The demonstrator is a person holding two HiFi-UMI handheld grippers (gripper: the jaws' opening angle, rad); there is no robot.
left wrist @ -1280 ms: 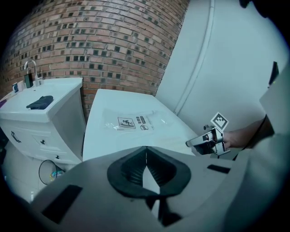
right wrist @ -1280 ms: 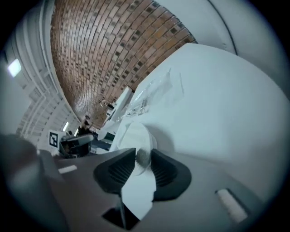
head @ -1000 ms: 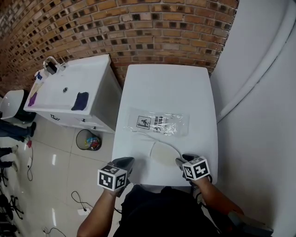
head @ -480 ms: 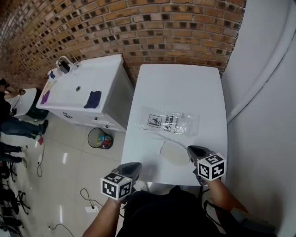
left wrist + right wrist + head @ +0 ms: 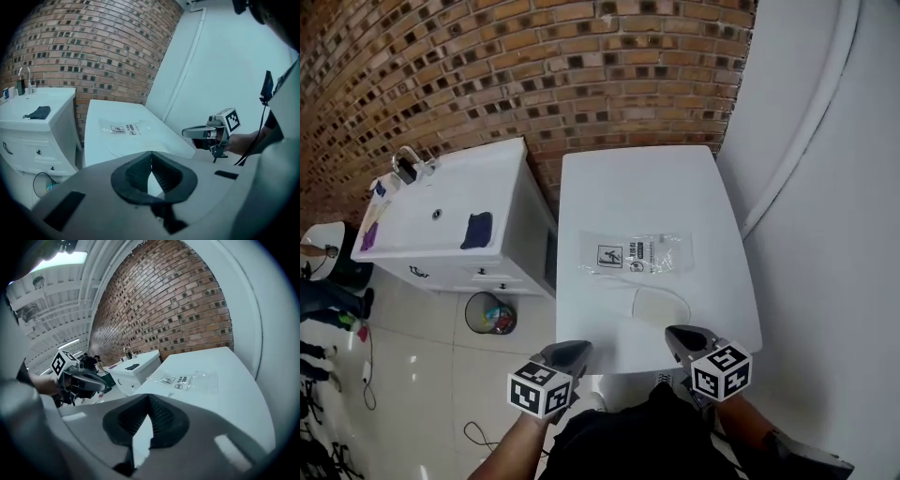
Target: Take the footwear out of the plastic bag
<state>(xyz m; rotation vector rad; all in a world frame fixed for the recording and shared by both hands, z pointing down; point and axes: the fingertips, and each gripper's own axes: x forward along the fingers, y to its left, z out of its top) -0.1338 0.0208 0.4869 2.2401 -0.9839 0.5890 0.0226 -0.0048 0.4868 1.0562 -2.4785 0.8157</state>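
Both tools pinched tight and empty. Left tool (image 5: 567, 354) and right tool (image 5: 686, 337) hang at the near edge of the table (image 5: 609, 187). The pale footwear (image 5: 661, 305) looks clear of the plastic bag (image 5: 642, 253), just beside it — best now to pull away cleanly and snag nothing. It lies just ahead of the right tool, untouched.
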